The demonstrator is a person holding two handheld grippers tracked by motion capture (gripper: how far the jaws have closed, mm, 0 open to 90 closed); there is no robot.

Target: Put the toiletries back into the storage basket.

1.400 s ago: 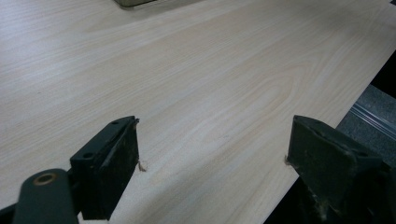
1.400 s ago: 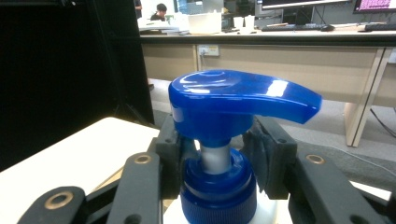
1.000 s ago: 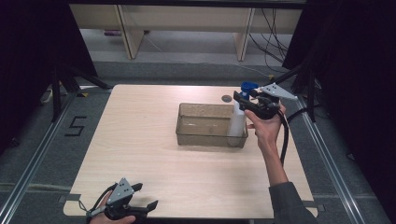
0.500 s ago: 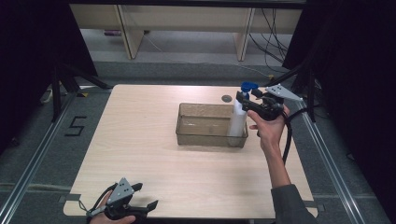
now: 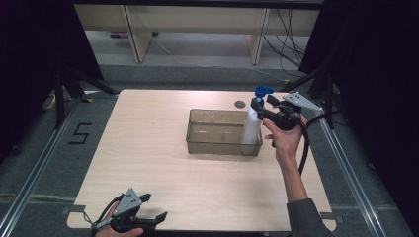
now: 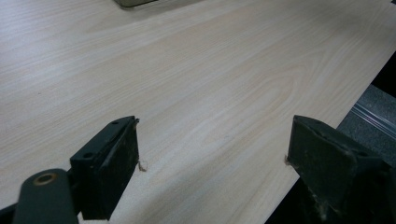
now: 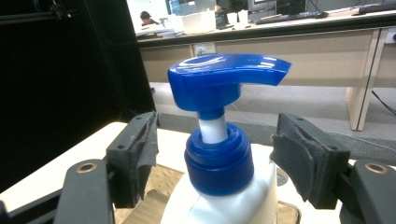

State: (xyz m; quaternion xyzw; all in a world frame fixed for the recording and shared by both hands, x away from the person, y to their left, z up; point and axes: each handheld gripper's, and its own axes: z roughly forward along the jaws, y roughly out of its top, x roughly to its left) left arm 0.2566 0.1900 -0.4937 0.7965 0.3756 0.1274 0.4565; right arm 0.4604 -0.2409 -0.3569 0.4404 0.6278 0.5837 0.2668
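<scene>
Pump bottle (image 5: 251, 129) stands upright at the right end of the clear bin (image 5: 223, 132), inside it as far as the high view tells; white body, blue collar and blue pump head (image 7: 224, 80), spout pointing away to the right in the right gripper view.

Right claw (image 5: 264, 105) sits level with the bottle's neck. Jaws stand apart, one on each side of the blue collar (image 7: 218, 158), with a gap showing on both sides; pads not in contact. Left claw (image 5: 148, 213) rests at the near left edge of the table (image 5: 148, 148), jaws wide apart, holding nothing; bare wood between them in the left gripper view.

Handling, judged: rigid plastic body, smooth and likely a little slippery. How full it is cannot be told, so weight is unknown; if full, it will hang bottom-heavy from a neck grip. The ribbed collar looks the best place to hold: stiff, grooved, and the pump head above acts as a stop against slipping through. The pump head itself is a poor hold, since it can press down or turn.

Surface: pale wood-grain laminate, flat, matt. A small dark round fitting (image 5: 240, 104) lies beyond the bin. Bin walls are thin and see-through; a tilted bottle could catch the rim.

Room: grey floor with rails beside the table, a "5" marked at left, dark curtains on both sides, desks and cables behind.
</scene>
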